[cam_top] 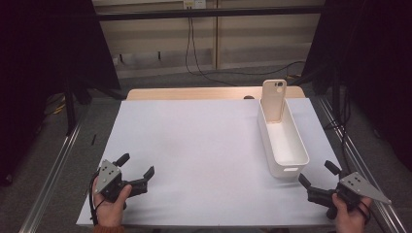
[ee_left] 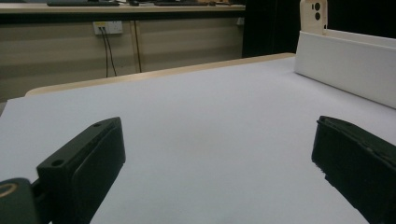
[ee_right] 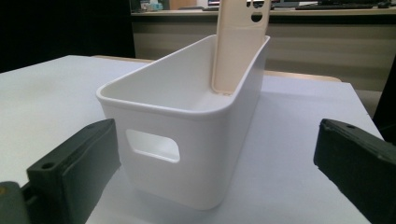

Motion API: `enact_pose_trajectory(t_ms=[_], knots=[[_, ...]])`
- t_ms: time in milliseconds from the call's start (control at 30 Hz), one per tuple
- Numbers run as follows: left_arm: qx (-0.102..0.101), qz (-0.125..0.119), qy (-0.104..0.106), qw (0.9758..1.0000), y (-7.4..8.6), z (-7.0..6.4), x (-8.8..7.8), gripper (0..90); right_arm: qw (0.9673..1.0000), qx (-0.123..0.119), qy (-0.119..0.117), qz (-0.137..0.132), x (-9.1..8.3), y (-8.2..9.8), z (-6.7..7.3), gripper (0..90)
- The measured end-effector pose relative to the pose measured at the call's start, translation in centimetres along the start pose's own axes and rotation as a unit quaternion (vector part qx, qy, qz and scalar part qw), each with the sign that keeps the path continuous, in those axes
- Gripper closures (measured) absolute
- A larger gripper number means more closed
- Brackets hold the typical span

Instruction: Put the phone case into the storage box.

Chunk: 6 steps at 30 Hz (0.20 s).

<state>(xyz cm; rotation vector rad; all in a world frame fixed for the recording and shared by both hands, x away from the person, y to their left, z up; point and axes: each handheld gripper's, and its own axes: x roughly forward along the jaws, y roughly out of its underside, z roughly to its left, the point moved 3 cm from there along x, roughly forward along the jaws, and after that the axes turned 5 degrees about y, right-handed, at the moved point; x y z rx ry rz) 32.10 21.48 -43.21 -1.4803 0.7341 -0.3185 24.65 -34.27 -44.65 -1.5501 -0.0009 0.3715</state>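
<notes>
High view: both tongs, left (cam_top: 137, 166) and right (cam_top: 318, 174), sit wide open and empty at the near tabletop (cam_top: 194, 145) edge, while the phone case (cam_top: 274, 99) stands leaning against the far end of the white bin (cam_top: 284, 145), likely awaiting a grab.

my right gripper (ee_right: 212, 175) sits low over the white table surface (ee_right: 42, 88), jaws spread wide with nothing between them. dead ahead stands a white bin (ee_right: 187, 154), its near end wall with the handle cutout (ee_right: 152, 145) facing me. a beige phone case (ee_right: 238, 46) stands upright in the bin's far end, leaning on the far wall, camera holes up top.
</notes>
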Motion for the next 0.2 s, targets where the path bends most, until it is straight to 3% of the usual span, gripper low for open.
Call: enact_pose_trajectory(t_ms=[200], knots=[[-0.001,-0.002,0.003,1.0000,-0.08,-0.07,0.18,2.9,0.9999,0.013,0.000,-0.003,-0.11,-0.04,-0.15,0.0]])
